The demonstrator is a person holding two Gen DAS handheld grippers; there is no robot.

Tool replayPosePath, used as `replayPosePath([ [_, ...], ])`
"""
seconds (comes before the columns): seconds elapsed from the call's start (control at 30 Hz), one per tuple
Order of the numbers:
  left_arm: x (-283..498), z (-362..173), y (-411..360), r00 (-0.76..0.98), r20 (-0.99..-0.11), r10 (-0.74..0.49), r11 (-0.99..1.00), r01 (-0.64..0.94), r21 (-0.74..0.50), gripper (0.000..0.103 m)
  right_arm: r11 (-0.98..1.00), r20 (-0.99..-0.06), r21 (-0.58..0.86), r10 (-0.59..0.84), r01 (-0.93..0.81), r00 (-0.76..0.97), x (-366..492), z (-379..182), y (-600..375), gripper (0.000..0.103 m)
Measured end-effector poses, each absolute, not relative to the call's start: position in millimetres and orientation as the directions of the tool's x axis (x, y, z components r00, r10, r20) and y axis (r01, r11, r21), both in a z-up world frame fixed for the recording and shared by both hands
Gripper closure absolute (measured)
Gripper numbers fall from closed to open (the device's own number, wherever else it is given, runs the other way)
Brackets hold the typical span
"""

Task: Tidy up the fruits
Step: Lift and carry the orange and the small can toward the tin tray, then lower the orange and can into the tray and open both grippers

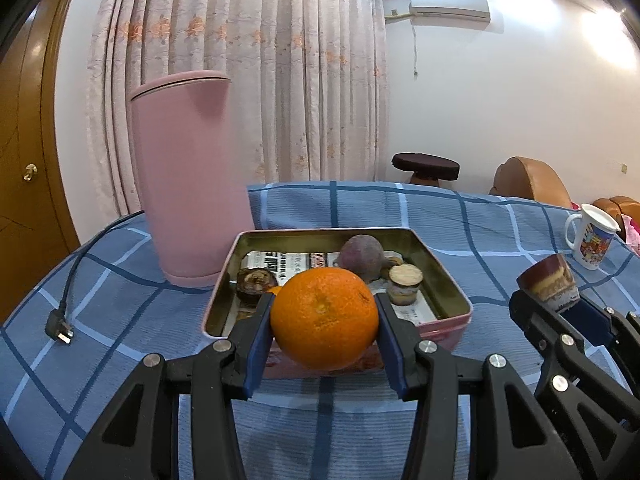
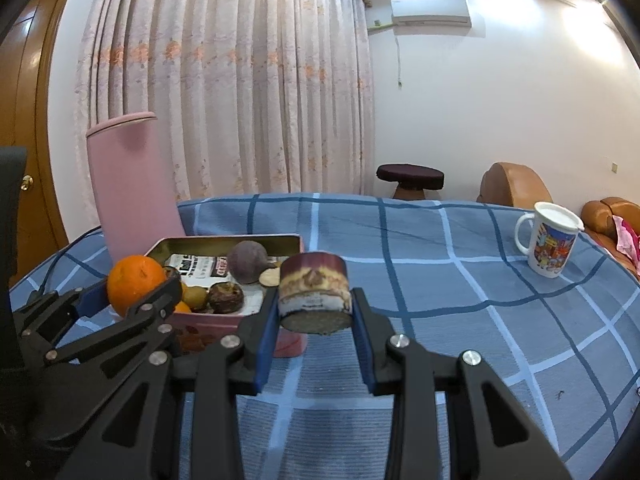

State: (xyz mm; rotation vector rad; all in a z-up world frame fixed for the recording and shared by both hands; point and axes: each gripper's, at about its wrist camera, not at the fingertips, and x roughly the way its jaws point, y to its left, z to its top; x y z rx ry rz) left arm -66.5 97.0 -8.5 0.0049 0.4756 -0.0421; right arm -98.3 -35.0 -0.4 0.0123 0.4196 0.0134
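behind the pink tin (image 1: 436, 334) stands a tall pink tumbler (image 1: 188, 184), white mug (image 1: 592, 236) far right.

The worktop (image 2: 460, 280) wears a woven checked cloth, matt and finely ribbed. The tin (image 1: 442, 272) is metal, its inner walls a glossy brass tone (paper lines the floor). The orange (image 1: 325, 318) has dimpled, faintly shiny peel. Each hand-held gripper (image 1: 324, 344) is matt black plastic with bright metal pins. The mug (image 2: 550, 240) looks like glazed ceramic.

One orange (image 1: 324, 318), one tin (image 1: 440, 276), one pink tumbler (image 1: 188, 184), one mug (image 1: 592, 238), two stools (image 1: 426, 166).
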Motion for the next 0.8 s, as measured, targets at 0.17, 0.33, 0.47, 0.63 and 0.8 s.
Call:
replayPosePath([
  [0.17, -64, -9, 107, 0.887, -0.462, -0.018, 1.000, 0.019, -0.003, 0.053, 0.999, -0.417, 0.011, 0.039, -0.038, 0.908, -93, -2, -26, 0.066],
  [0.33, -60, -9, 116, 0.887, -0.462, 0.004, 1.000, -0.003, 0.004, 0.053, 0.997, -0.432, -0.008, 0.060, -0.071, 0.900, -85, -3, -13, 0.066],
  [0.47, -55, -9, 122, 0.886, -0.463, 0.022, 1.000, -0.021, 0.007, 0.053, 0.997, -0.422, -0.022, 0.064, -0.080, 0.904, -79, -4, -6, 0.066],
  [0.63, -47, -8, 126, 0.885, -0.465, 0.031, 0.999, -0.024, 0.021, 0.053, 0.998, -0.409, -0.026, 0.048, -0.064, 0.911, -69, -4, -7, 0.066],
  [0.8, -32, -8, 128, 0.873, -0.486, 0.022, 1.000, -0.020, 0.009, 0.053, 0.999, -0.417, -0.019, 0.034, -0.046, 0.908, -51, -3, -8, 0.066],
])
